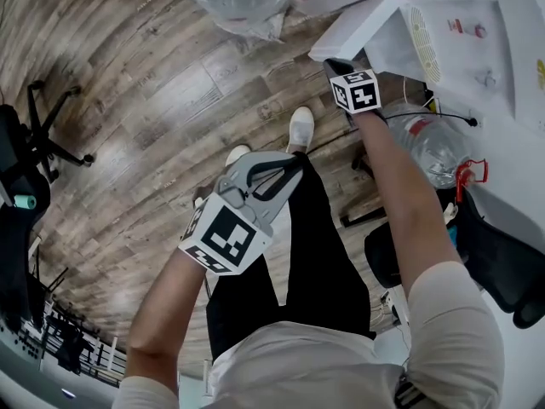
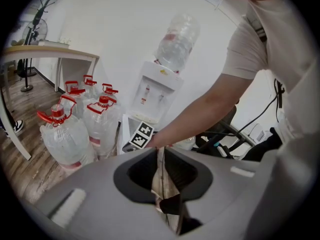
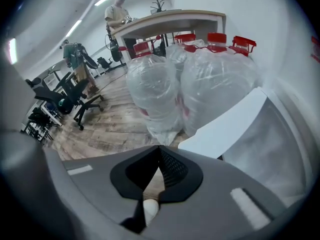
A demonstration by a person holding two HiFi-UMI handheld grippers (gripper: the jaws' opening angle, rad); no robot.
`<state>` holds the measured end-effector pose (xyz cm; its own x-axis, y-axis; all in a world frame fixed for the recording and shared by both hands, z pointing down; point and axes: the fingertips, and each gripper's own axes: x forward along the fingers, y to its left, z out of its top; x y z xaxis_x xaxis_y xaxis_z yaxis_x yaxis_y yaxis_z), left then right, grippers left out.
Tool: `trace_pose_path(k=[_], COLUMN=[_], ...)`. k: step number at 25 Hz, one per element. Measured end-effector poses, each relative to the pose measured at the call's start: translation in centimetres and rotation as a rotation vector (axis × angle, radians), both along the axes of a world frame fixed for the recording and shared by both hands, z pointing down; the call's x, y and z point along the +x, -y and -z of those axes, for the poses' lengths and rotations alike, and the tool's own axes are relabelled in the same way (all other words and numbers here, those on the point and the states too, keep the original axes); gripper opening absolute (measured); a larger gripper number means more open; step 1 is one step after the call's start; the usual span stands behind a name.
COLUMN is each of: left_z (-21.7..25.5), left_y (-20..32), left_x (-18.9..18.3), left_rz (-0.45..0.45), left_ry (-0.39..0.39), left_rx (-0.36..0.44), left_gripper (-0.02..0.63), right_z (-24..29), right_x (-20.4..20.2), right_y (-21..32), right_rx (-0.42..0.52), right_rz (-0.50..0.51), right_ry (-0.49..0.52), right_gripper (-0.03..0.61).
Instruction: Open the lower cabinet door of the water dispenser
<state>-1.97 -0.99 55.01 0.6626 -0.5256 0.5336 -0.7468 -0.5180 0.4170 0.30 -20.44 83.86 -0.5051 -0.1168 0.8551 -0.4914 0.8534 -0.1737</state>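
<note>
The white water dispenser [image 2: 159, 88] stands against the wall with a bottle [image 2: 177, 40] on top. Its lower cabinet door [image 1: 362, 24] is swung out, a white panel [image 3: 232, 121] just right of my right gripper's jaws. My right gripper [image 1: 343, 68] sits at the door's free edge; in its own view the right gripper [image 3: 159, 151] is shut with nothing between the jaws. Its marker cube [image 2: 141, 135] shows low in front of the dispenser. My left gripper [image 1: 294, 162] hangs over the floor away from the door, and the left gripper [image 2: 160, 151] is shut and empty.
Several large water jugs with red caps [image 3: 200, 79] stand left of the dispenser [image 2: 75, 126]. Another jug [image 1: 434, 147] lies by a black chair [image 1: 502, 262]. An office chair [image 1: 34, 143] is at far left, a desk [image 2: 50, 54] behind the jugs. The person's shoe [image 1: 301, 128] is near the door.
</note>
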Motion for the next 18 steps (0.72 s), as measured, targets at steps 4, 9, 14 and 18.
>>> trace_pose_path(k=[4, 9, 14, 18], left_z=[-0.2, -0.4, -0.4, -0.6], left_y=[-0.1, -0.4, -0.4, -0.2], left_x=[-0.7, -1.3, -1.6, -1.8], left_rz=[0.033, 0.061, 0.088, 0.105], left_ry=[-0.001, -0.001, -0.005, -0.002], left_rx=[-0.003, -0.013, -0.019, -0.022], left_gripper=[0.058, 0.060, 0.058, 0.058], right_z=[-0.1, -0.1, 0.0, 0.0], right_x=[-2.3, -4.2, -6.4, -8.2], right_y=[0.1, 0.2, 0.6, 1.5], right_rx=[0.000, 0.008, 0.018, 0.027], right_rz=[0.045, 0.110, 0.171, 0.190], right_ry=[0.010, 0.016, 0.025, 0.037], right_gripper=[0.002, 0.002, 0.002, 0.002])
